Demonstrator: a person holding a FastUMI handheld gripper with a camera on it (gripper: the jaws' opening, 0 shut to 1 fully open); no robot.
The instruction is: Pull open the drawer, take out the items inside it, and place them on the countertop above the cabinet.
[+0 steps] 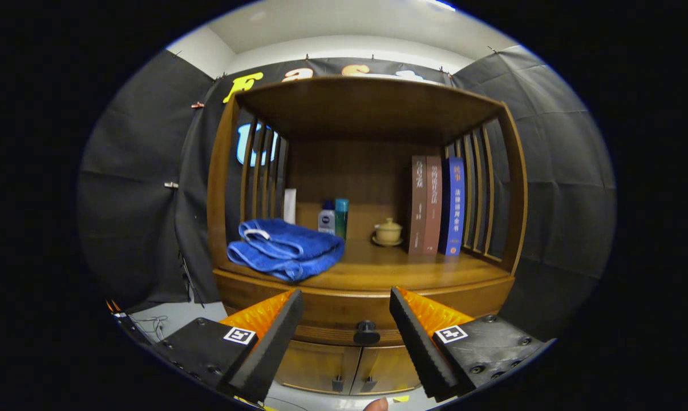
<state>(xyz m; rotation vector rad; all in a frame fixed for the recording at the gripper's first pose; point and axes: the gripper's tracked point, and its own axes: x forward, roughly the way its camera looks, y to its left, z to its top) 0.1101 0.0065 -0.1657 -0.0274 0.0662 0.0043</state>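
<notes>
Just ahead of the wide-open gripper (pixel 347 302), between its fingers, sits the drawer knob (pixel 366 329).

Gripper cam faces cabinet (pixel 367 274) front, near, drawer-knob (pixel 366 327) level.

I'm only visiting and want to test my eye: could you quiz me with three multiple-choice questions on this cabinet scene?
1. Where does the drawer knob lie?
A. between the gripper fingers, just ahead
B. beside the towel
C. behind the books

2. How many books stand on the countertop?
A. one
B. three
C. five

3. The drawer is:
A. pulled out
B. closed
C. removed

Answers: 1 A, the knob sits in the gap between the fingers. 2 B, two brown spines and one blue. 3 B, its front sits flush with the cabinet.
</notes>
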